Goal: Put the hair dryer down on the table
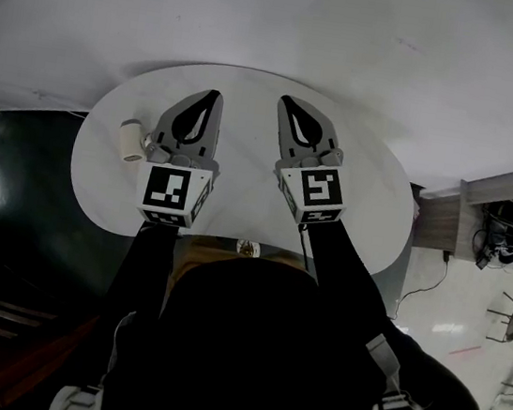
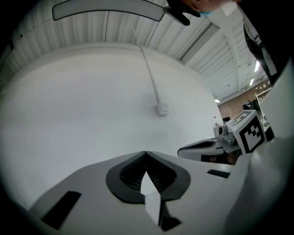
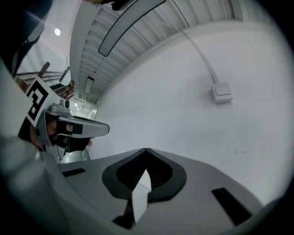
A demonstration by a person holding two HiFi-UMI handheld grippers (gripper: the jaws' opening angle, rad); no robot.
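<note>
Left gripper [image 1: 217, 97] and right gripper [image 1: 285, 101]: jaws closed, empty, above the round table [image 1: 366, 167]. A white cylinder [image 1: 133, 140], probably the hair dryer, rests on the table just left of the left gripper, the nearer one; its long axis is unclear.

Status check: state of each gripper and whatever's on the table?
Left gripper: shut, empty, over the table.
Right gripper: shut, empty, over the table.
Small white cylinder: on the table near its left edge, beside the left gripper, not held.
</note>
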